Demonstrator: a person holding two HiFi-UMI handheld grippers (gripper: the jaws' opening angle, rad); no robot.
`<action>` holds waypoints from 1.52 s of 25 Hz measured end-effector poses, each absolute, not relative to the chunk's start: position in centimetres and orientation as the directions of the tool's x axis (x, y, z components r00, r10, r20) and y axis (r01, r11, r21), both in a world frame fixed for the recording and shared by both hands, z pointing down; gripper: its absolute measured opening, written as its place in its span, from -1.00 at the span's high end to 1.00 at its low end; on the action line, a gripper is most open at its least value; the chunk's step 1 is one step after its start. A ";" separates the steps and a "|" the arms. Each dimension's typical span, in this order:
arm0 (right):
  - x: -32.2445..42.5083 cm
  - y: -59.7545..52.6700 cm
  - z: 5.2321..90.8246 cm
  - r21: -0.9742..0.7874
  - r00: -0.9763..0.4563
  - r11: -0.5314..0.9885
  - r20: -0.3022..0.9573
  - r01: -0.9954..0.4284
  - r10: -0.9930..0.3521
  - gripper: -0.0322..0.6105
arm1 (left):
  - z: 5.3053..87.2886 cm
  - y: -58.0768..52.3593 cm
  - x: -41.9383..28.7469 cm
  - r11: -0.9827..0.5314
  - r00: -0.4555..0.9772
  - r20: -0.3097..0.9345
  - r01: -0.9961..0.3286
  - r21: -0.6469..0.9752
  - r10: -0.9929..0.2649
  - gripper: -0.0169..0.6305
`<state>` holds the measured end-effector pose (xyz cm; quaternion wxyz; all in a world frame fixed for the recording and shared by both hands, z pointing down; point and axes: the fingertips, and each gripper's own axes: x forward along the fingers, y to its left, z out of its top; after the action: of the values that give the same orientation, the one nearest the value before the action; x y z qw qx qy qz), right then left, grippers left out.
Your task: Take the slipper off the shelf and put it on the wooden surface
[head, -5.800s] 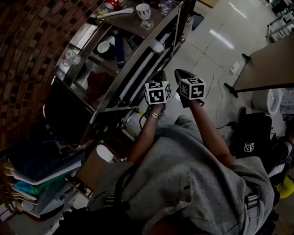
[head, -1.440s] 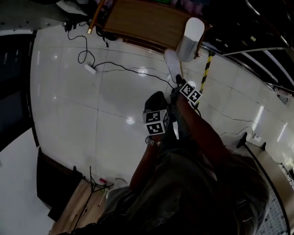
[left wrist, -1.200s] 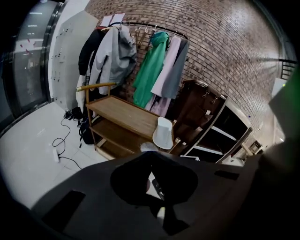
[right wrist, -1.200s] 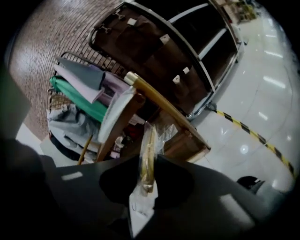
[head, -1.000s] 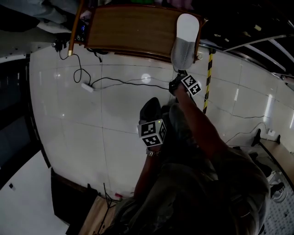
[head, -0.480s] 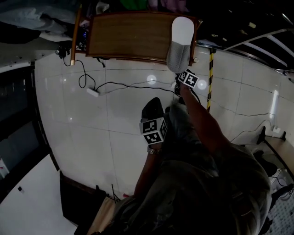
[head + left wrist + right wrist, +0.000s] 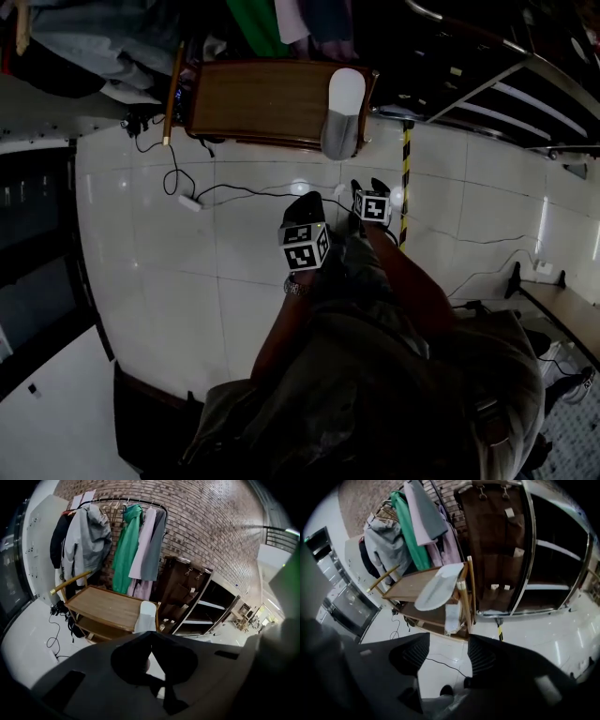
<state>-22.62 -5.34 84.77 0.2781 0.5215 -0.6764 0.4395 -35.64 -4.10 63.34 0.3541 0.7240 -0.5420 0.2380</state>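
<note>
The pale grey-and-white slipper [image 7: 341, 112] lies on the right end of the wooden table top [image 7: 262, 98], its heel hanging over the front edge. It also shows in the left gripper view, slipper [image 7: 146, 616] on the table [image 7: 105, 605], and in the right gripper view, slipper [image 7: 437, 592]. My right gripper [image 7: 367, 187] is held back from the table over the floor; its jaws [image 7: 446, 645] are closing with nothing between them. My left gripper [image 7: 309, 199] hangs beside it, shut and empty [image 7: 150, 639].
A coat rack [image 7: 126, 541] with several garments stands behind the table against a brick wall. A dark metal-framed shelf unit [image 7: 543, 559] is to the right. Cables and a power strip [image 7: 190, 202] lie on the white tiled floor, beside a yellow-black striped post [image 7: 406, 178].
The right gripper carried the slipper to the table, set it on the right end, let go and drew back. The left gripper stayed shut alongside.
</note>
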 end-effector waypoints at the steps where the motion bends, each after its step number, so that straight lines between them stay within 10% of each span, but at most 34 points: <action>1: -22.6 -4.8 82.5 -0.294 -0.298 0.084 0.830 -0.952 -0.471 0.15 | 62.3 -4.3 -35.6 -0.171 0.316 0.719 -0.948 0.269 -0.619 0.93; 16: -34.0 -4.3 56.5 -0.331 -0.323 0.133 0.623 -0.934 -0.713 0.56 | 53.6 -4.5 -43.1 -0.413 0.490 0.644 -0.866 0.281 -0.588 0.93; 38: -33.1 -0.7 47.1 -0.305 -0.347 0.195 0.598 -0.932 -0.723 0.79 | 46.9 -3.2 -37.1 -0.458 0.500 0.580 -0.858 0.231 -0.644 0.93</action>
<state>-33.05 -0.75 47.06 0.1633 0.5477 -0.7554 0.3205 -37.12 -3.21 46.90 0.2548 0.8276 -0.4537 0.2106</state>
